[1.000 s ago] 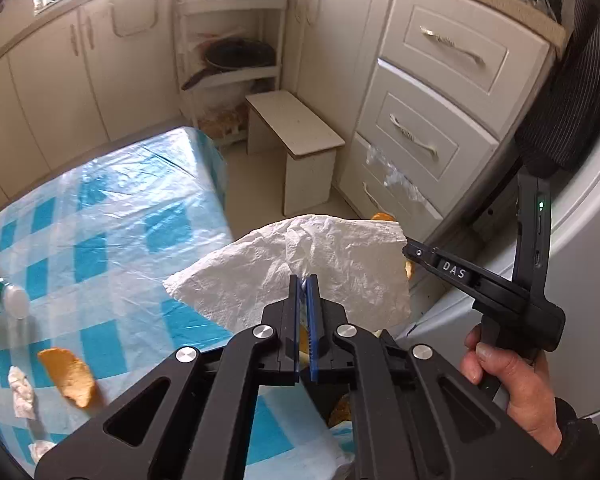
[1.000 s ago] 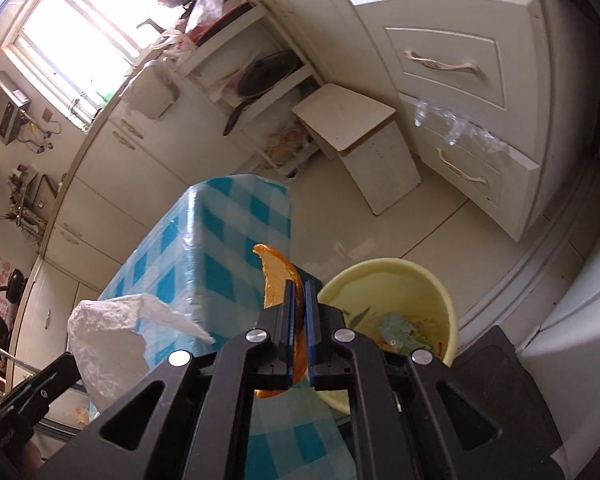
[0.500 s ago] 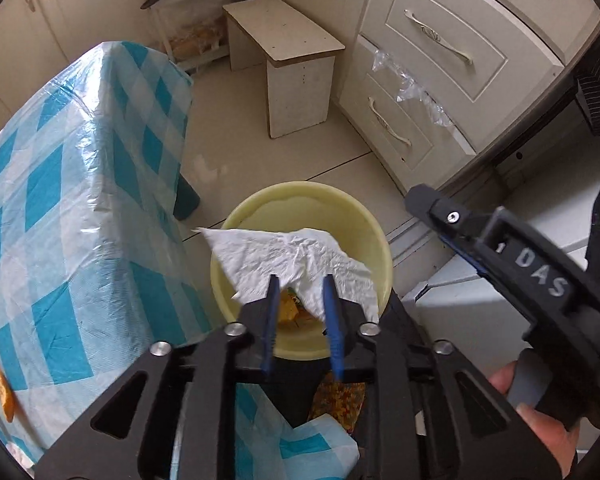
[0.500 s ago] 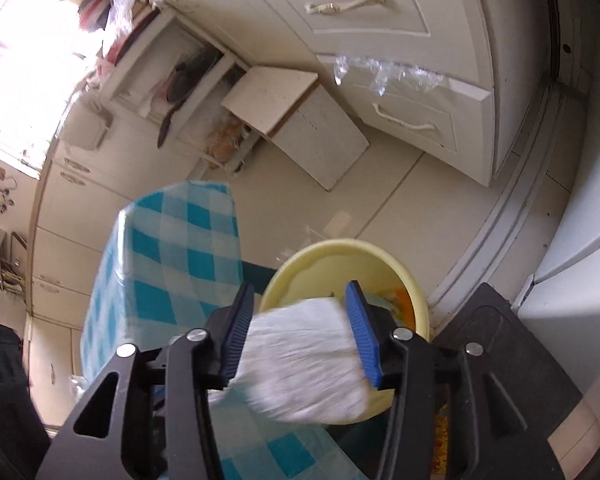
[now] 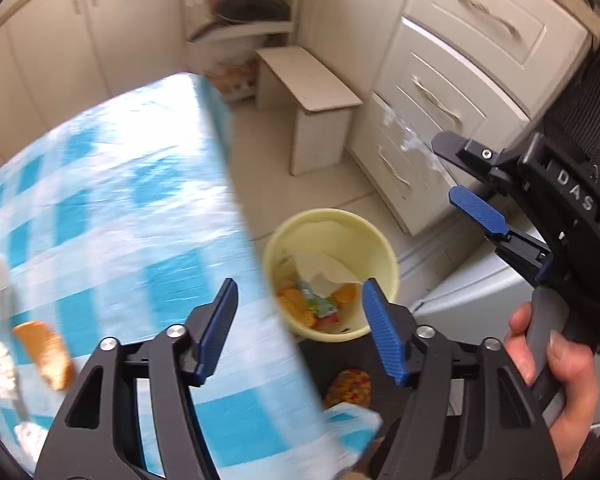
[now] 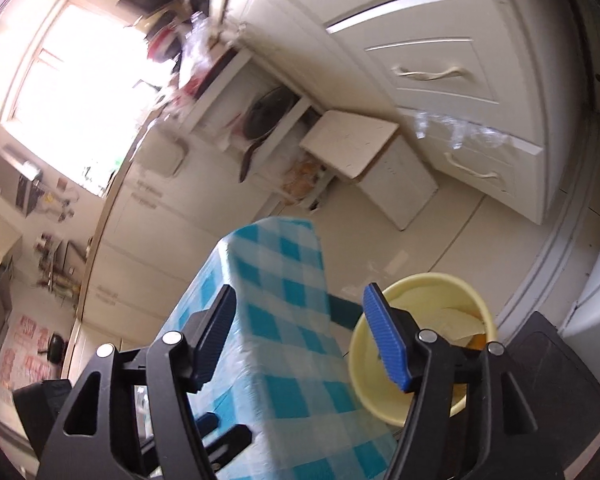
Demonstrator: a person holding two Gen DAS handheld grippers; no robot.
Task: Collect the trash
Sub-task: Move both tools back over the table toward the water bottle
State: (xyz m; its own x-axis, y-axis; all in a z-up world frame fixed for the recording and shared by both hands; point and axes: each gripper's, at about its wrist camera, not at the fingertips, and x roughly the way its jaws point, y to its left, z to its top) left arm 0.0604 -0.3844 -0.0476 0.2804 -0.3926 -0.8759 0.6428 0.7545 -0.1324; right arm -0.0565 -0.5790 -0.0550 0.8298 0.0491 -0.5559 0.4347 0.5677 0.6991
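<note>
Two grippers are up over the yellow waste bin (image 5: pixel 374 246), which stands on the floor just beside the end of the counter (image 5: pixel 100 208) with its blue-and-white checked cover. The left gripper (image 5: pixel 300 330) points steeply down, its blue-padded fingers (image 5: pixel 384 334) spread wide with nothing between them; they have just been opening. Inside the bin, seen past those fingers, lie a crumpled white paper napkin (image 5: pixel 324 270), orange peel pieces (image 5: pixel 296 304) and a coloured wrapper (image 5: pixel 320 304).

The right gripper (image 5: pixel 460 176) shows in the left wrist view at the right, held by a bare hand (image 5: pixel 556 372) wrapped around its handle (the thumb lies along the grip), tilted less sharply downward. Its fingers (image 6: pixel 384 342) are likewise apart and empty, and have just been opening too. In its own view the bin (image 6: pixel 420 396) sits low and to the right, partly behind the right finger.

More trash waits on the counter: a piece of orange peel (image 5: pixel 46 354) near the left edge of the left wrist view, with bits of crumpled paper (image 5: pixel 4 368) just beside it, all blurred. A small white stool (image 5: pixel 312 108) stands on the floor near the drawers (image 5: pixel 432 100).
</note>
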